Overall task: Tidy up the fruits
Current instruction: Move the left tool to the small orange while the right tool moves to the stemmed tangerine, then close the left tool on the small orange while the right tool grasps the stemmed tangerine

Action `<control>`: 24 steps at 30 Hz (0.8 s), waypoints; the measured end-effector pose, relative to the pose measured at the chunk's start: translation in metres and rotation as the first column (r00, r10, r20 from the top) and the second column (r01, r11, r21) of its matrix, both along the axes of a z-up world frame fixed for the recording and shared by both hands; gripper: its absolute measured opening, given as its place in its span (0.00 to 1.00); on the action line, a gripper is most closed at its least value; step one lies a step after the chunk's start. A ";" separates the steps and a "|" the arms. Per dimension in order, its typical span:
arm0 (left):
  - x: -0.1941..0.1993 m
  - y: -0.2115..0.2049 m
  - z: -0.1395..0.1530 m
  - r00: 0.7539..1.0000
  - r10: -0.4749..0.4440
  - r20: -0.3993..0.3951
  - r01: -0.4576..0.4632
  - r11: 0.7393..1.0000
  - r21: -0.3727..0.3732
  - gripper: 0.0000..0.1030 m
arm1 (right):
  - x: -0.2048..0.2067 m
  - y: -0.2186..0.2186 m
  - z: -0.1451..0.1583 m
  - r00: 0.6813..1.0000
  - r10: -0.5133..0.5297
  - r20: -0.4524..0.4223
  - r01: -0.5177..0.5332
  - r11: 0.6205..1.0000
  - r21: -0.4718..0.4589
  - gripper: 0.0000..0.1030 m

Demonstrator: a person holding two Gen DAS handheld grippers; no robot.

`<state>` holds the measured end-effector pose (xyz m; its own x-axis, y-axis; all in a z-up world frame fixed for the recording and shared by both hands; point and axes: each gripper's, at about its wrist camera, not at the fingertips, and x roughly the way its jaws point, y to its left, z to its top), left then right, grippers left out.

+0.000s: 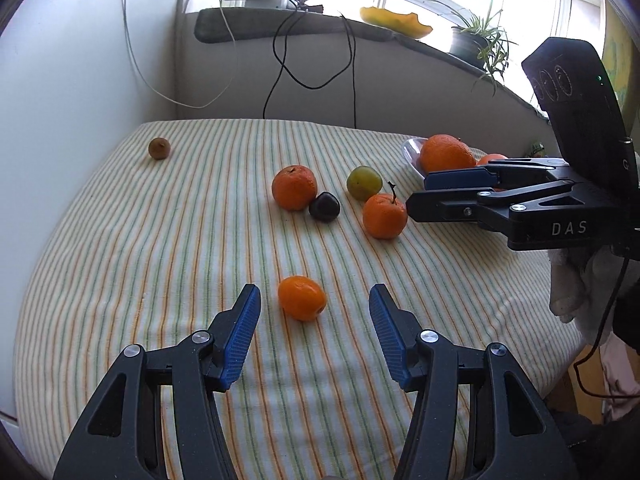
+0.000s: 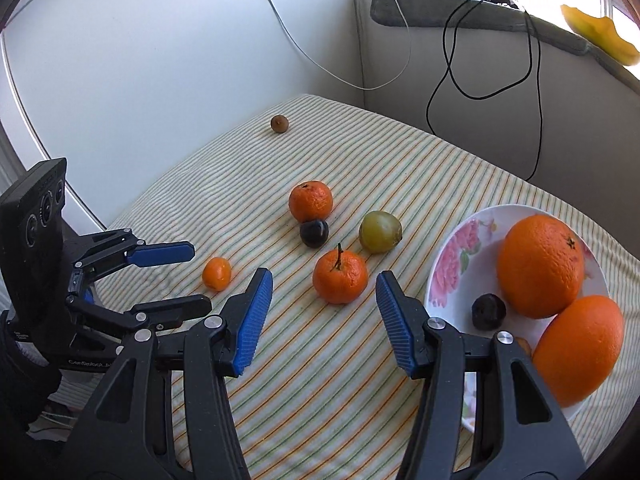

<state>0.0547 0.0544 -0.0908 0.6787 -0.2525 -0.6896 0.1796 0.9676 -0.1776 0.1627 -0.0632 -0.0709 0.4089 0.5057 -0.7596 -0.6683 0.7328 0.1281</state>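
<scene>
My left gripper (image 1: 314, 300) is open, with a small orange kumquat (image 1: 302, 298) on the cloth between its fingertips. My right gripper (image 2: 324, 284) is open and empty, just short of a stemmed mandarin (image 2: 340, 276). Beyond lie a second mandarin (image 2: 311, 201), a dark plum (image 2: 314, 233), a green plum (image 2: 379, 231) and a small brown fruit (image 2: 279, 123) at the far left. A floral plate (image 2: 452, 256) at the right holds two big oranges (image 2: 540, 266) and a dark plum (image 2: 488, 311). The right gripper shows in the left wrist view (image 1: 416, 192) beside the plate (image 1: 412, 150).
The fruits lie on a striped cloth (image 1: 180, 240) over a table against a white wall. Black and white cables (image 1: 316, 68) hang at the back. A windowsill holds a potted plant (image 1: 476, 40) and a yellow dish (image 1: 394, 20). The table's right edge drops off near a white cloth (image 1: 572, 284).
</scene>
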 end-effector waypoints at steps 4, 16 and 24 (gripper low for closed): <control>0.004 0.004 0.000 1.000 0.001 0.002 -0.001 1.000 -0.001 0.54 | 0.010 0.013 -0.007 1.000 0.026 -0.016 -0.027 0.998 -0.048 0.44; 0.012 0.004 -0.008 0.999 -0.023 -0.028 0.023 1.000 -0.009 0.47 | 0.021 0.038 -0.019 0.997 0.080 0.000 -0.078 0.976 -0.201 0.44; 0.017 0.005 -0.012 0.999 -0.021 -0.049 0.020 1.000 -0.004 0.35 | 0.022 0.042 -0.028 0.996 0.094 0.002 -0.090 0.963 -0.254 0.39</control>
<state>0.0712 0.0594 -0.1025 0.6389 -0.2684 -0.7210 0.1904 0.9632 -0.1898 0.1845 -0.0217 -0.0989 0.3810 0.3335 -0.8623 -0.7349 0.6751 -0.0636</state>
